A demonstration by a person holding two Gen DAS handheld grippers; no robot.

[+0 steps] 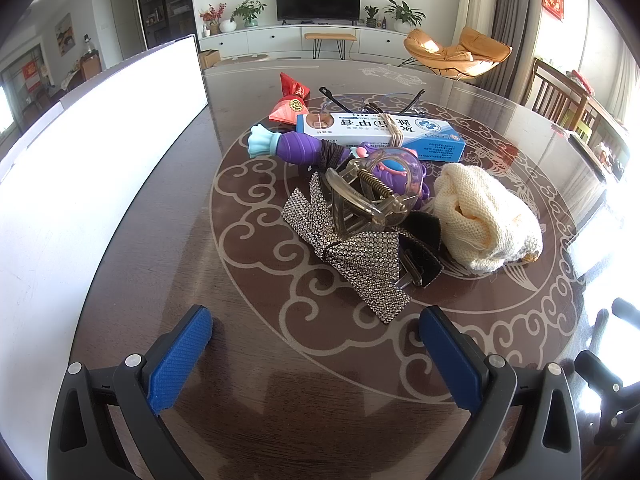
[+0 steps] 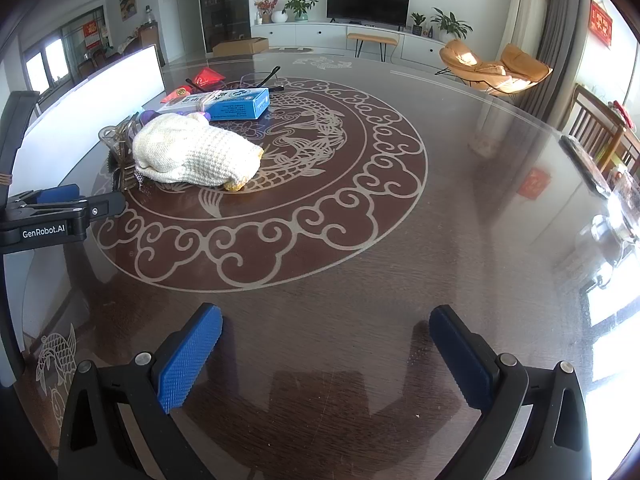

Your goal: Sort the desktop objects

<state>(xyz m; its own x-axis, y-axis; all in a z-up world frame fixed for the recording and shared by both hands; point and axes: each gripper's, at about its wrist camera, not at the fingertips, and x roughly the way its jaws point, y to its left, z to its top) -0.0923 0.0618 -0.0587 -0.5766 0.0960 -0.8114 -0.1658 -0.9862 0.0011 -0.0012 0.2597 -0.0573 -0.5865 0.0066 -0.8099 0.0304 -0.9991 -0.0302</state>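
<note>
Blue-padded, my left gripper [image 1: 316, 344] gapes empty; the rhinestone bow [image 1: 352, 256] lies near at twelve o'clock. My right gripper [image 2: 326, 344] gapes too, knitted hat [image 2: 196, 156] well off at eleven.

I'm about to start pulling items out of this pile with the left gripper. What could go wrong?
The clear claw clip rests on the rhinestone bow and against the purple toy, so lifting one may drag the others. The eyeglasses sit partly behind the blue box, where the open left gripper could snag them.
</note>
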